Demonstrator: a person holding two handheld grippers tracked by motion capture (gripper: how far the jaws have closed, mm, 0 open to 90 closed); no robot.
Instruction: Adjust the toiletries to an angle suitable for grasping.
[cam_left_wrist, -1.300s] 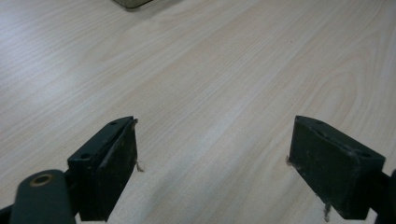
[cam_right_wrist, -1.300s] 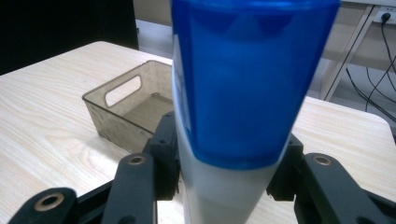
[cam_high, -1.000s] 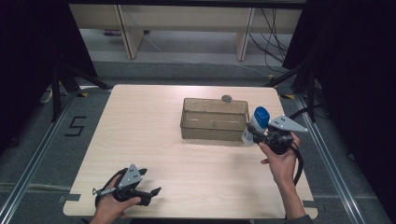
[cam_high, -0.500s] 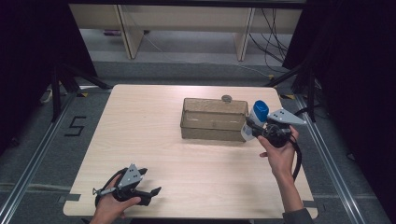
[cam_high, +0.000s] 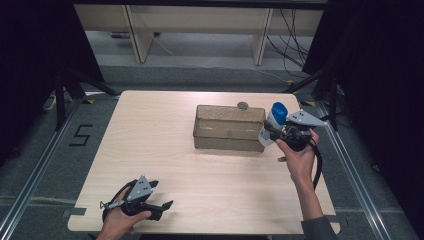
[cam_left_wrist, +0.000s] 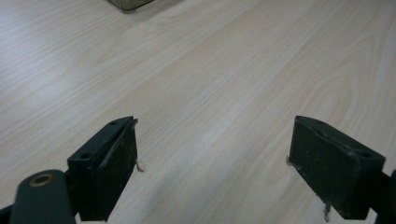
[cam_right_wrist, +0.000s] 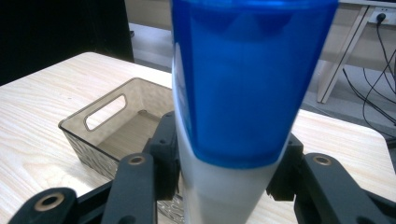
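A white bottle with a blue cap is clamped in my right gripper, which is shut on its white body just below the cap. The bottle hangs tilted beside the right end of a smoky see-through bin that looks empty. In the right gripper view the black jaws press on both sides of the bottle. My left gripper rests near the table's front left edge, open, with bare wood between its pads.
A small round grey object lies on the table just behind the bin. The light wooden table has dark floor around it, metal rails at both sides and shelf legs beyond its far edge.
My right gripper with the bottle has shifted slightly up and toward the bin's right end. The left gripper has stayed put.
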